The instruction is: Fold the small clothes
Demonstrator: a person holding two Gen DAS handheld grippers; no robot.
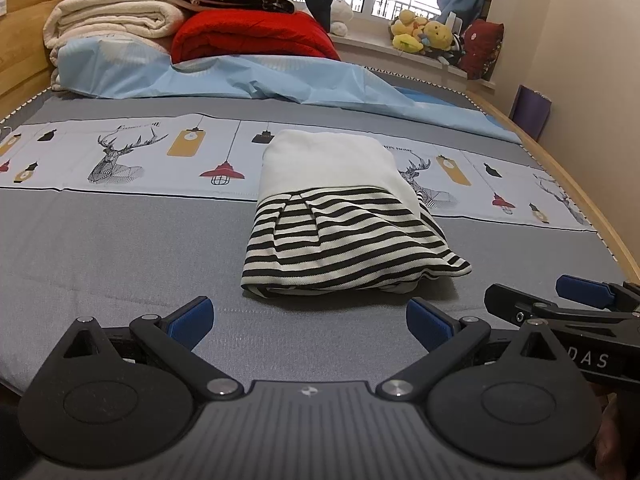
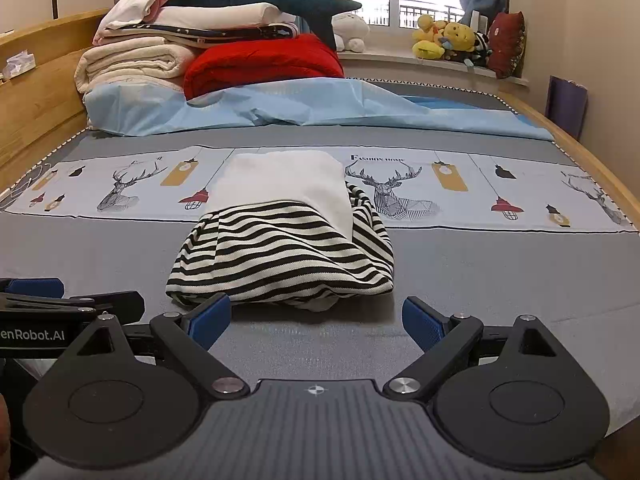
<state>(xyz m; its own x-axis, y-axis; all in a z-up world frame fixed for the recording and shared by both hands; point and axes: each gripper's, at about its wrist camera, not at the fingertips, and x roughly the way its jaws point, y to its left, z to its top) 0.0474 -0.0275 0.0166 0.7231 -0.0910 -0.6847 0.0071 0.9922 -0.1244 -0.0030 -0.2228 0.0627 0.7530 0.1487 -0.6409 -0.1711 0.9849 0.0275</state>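
Hovering both grippers, left gripper (image 1: 310, 322) and right gripper (image 2: 316, 320), fingers wide and empty, we judge the striped garment (image 1: 340, 236) folded on the bed (image 1: 100, 240), task nearly done.

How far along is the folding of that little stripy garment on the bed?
It looks nearly or fully done: the striped garment lies as a compact folded bundle on the grey bedsheet, white part on top. Nothing is in hand; the left claw and right claw are both open and empty, just short of it. At most, tidying the loose near edge remains.
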